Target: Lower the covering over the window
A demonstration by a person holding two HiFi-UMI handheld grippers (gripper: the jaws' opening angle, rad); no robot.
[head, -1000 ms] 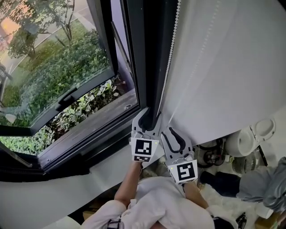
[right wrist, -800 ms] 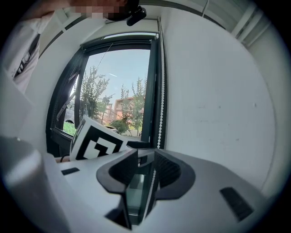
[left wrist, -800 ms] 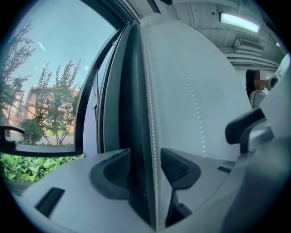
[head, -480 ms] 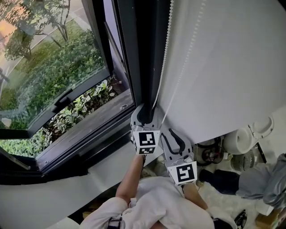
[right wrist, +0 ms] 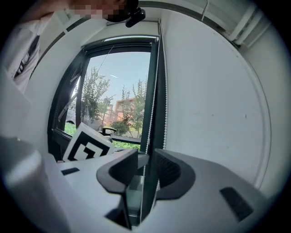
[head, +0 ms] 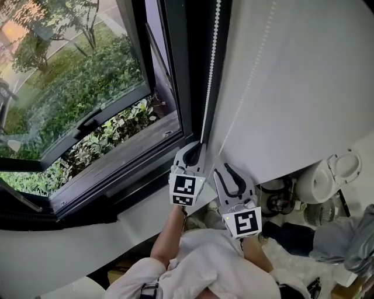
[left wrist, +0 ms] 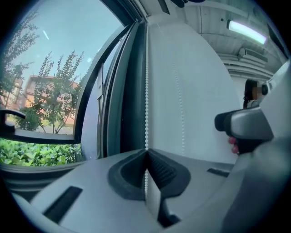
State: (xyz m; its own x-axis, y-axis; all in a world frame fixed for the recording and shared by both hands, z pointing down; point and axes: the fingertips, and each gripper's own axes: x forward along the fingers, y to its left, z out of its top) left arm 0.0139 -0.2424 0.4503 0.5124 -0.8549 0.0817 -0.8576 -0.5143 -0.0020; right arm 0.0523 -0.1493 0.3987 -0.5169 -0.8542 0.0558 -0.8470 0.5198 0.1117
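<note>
Nearest, at the bottom edge of the head view, a person's bare forearm (head: 169,238) and white sleeve (head: 217,266) reach forward, one gripper in each hand, each with a black-and-white marker cube (head: 186,191) on its back.

The left gripper (head: 197,149) (left wrist: 146,152) points level at the window (head: 76,93). Its jaws have just clenched together on the bead chain (head: 210,70) (left wrist: 146,100) – the white beads drop straight into the closed pads.

The right gripper (head: 227,170) (right wrist: 145,166) sits just beside it, a little nearer the person. Its jaws stand apart, having drawn in only slightly. Strands of the bead chain (right wrist: 150,113) run down through the gap, and the pads are not pressing on them.

Beyond the grippers, the chain climbs along the left edge of the white roller blind (head: 298,87), close against the dark window frame (head: 190,76). A second strand shows faintly against the blind's face. The blind covers the right side of the view, its bottom edge slanting across just past the right gripper.

Farther left is the dark sill (head: 134,153) and an open pane, then – outside – a green hedge (head: 99,76) and trees (head: 64,17)
</note>
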